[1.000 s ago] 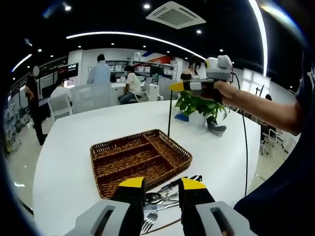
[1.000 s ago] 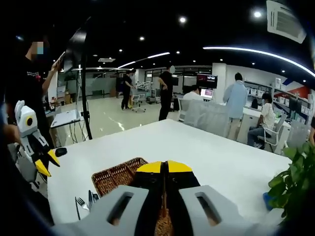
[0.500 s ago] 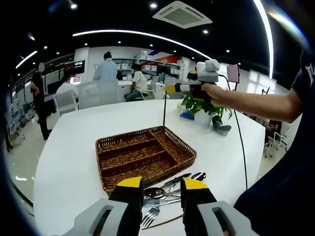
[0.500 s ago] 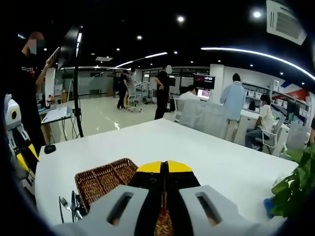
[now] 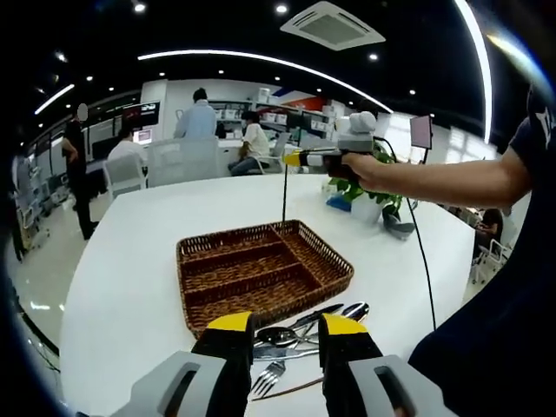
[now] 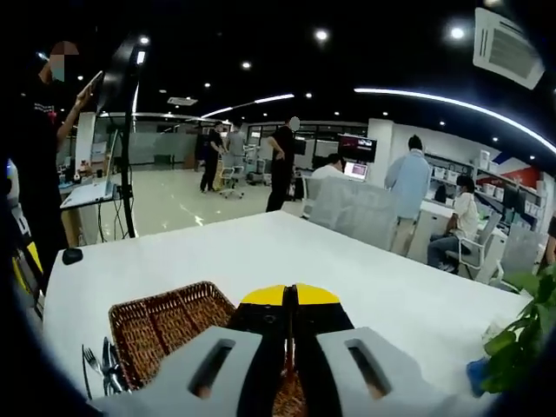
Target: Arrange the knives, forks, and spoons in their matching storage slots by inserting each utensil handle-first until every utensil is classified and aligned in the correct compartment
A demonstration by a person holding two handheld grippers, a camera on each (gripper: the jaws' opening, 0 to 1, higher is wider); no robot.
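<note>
Above the wicker tray [image 5: 261, 274], your right tool [image 5: 300, 157] has drifted lower and nearer since a second ago, jaws clamped on a thin dark utensil [image 5: 284, 193] that hangs tip-down over the tray's far edge; which kind it is cannot be told. Your left tool [image 5: 280, 326] hovers with jaws apart just over the loose cutlery [image 5: 300, 334], forks and spoons lying on the white worktop [image 5: 130, 287] beside the tray's near edge. From the right gripper view, the tray [image 6: 161, 326] sits just left of the closed jaws. Beyond, an open-plan office with people [image 6: 407, 187] and a potted plant [image 5: 369, 198].
</note>
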